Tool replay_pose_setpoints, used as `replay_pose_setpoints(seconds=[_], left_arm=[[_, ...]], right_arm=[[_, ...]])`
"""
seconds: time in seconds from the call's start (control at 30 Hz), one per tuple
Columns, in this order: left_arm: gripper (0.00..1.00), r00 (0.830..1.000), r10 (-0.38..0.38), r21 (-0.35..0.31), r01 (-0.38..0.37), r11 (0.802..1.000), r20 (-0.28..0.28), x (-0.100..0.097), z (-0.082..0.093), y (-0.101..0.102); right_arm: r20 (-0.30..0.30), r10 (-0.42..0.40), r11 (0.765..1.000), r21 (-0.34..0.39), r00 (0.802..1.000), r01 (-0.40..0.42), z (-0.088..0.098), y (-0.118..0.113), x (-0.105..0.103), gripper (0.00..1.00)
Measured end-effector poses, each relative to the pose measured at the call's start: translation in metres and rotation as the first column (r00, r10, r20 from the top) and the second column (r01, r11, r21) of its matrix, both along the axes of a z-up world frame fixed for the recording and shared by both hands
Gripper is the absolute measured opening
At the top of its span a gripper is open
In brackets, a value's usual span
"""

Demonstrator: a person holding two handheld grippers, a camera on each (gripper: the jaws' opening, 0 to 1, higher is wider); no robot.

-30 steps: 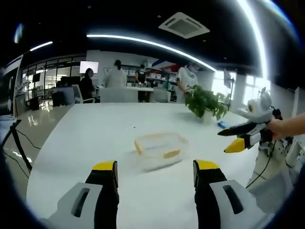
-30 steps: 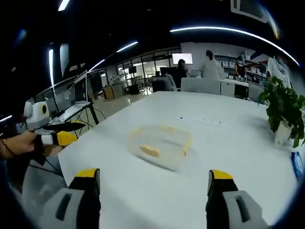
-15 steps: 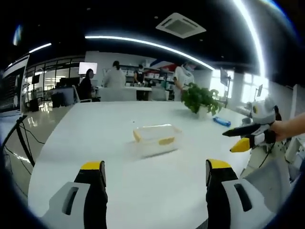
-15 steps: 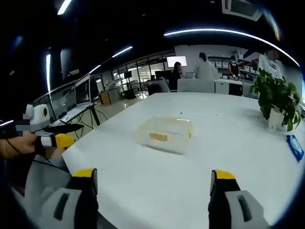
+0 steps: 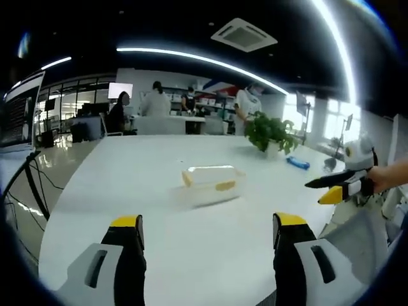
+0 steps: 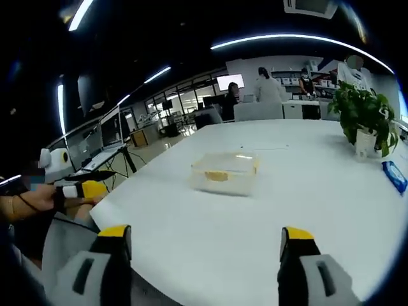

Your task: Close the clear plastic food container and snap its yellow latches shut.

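White table (image 5: pixel 127 191) carries container (image 5: pixel 208 185), potted plant (image 5: pixel 271 135), blue packet (image 5: pixel 297 162).

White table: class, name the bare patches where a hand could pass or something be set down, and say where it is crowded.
The white table is bare between the clear food container and its near edge, and to either side of the container. The far right corner is busier: a potted plant and a blue object sit there.

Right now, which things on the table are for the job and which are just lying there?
For the job:
clear food container
its yellow latches
left gripper
right gripper

Just lying about:
potted plant
blue packet
white table
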State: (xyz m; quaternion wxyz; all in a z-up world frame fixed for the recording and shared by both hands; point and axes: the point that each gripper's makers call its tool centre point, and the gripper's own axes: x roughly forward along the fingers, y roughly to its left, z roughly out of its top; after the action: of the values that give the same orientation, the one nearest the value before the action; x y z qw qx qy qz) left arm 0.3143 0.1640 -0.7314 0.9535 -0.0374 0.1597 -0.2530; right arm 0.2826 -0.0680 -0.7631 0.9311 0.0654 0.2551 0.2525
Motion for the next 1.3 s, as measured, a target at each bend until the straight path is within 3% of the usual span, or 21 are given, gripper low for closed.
replay_pose_setpoints(seconds=[0.4, 0.9, 1.3], left_arm=[[0.78, 1.000, 0.001, 0.002, -0.001, 1.000, -0.014, -0.005, -0.005, 0.000], [0.77, 1.000, 0.031, -0.009, -0.031, 0.999, 0.002, -0.004, 0.000, 0.008], [0.75, 0.999, 0.038, 0.000, -0.038, 0.999, -0.015, -0.006, -0.003, 0.014]], right_arm=[[-0.007, 0.012, 1.000, 0.015, 1.000, -0.012, -0.001, 0.003, -0.005, 0.97], [-0.002, 0.028, 0.998, 0.051, 1.000, -0.028, 0.006, 0.008, 0.000, 0.95], [-0.039, 0.027, 0.997, 0.070, 0.999, -0.024, -0.001, 0.008, -0.009, 0.93]])
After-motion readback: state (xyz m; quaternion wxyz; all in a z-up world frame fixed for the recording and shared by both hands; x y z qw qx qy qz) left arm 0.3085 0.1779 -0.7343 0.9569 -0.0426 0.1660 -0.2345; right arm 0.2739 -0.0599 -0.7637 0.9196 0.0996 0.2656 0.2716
